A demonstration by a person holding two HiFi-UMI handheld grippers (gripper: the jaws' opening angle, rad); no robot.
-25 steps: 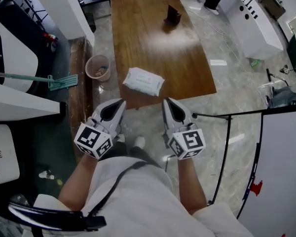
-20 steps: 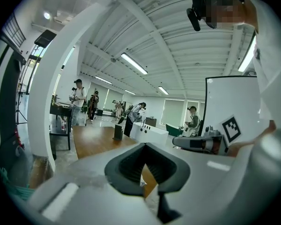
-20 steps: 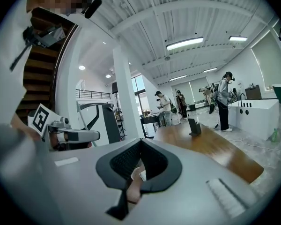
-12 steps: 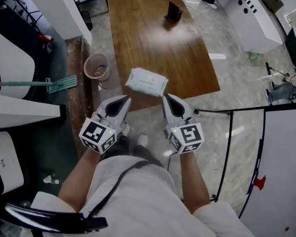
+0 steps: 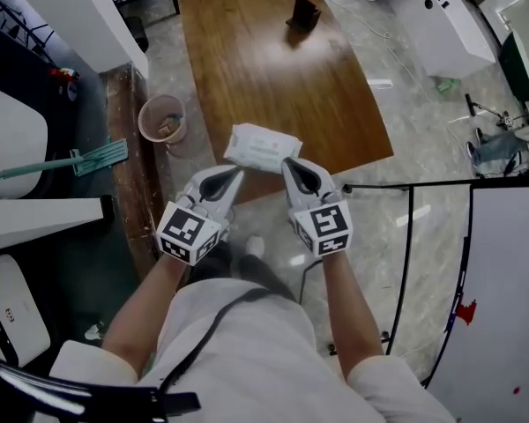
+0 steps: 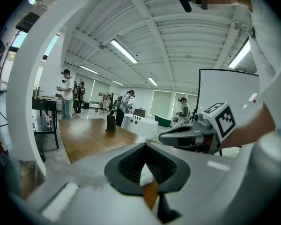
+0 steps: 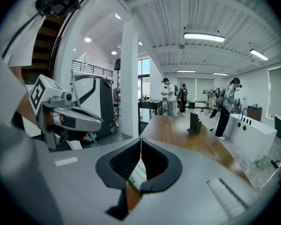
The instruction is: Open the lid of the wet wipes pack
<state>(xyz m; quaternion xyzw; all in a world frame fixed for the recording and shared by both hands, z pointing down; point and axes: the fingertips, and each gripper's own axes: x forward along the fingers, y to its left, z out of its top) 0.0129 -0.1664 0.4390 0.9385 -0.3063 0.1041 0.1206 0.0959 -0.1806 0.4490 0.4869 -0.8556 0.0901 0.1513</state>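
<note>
1. Both bare forearms (image 5: 139,311) reached forward from the torso, side by side, angling slightly toward each other.
2. The left hand-held gripper (image 5: 237,174) pointed forward and a little downward, its jaws closed together and holding nothing.
3. The right hand-held gripper (image 5: 286,162) was posed likewise, jaws closed and empty.
4. The wet wipes pack (image 5: 263,144) lay at the near edge of the wooden counter (image 5: 273,69), just ahead of both tips; contact could not be judged.
</note>
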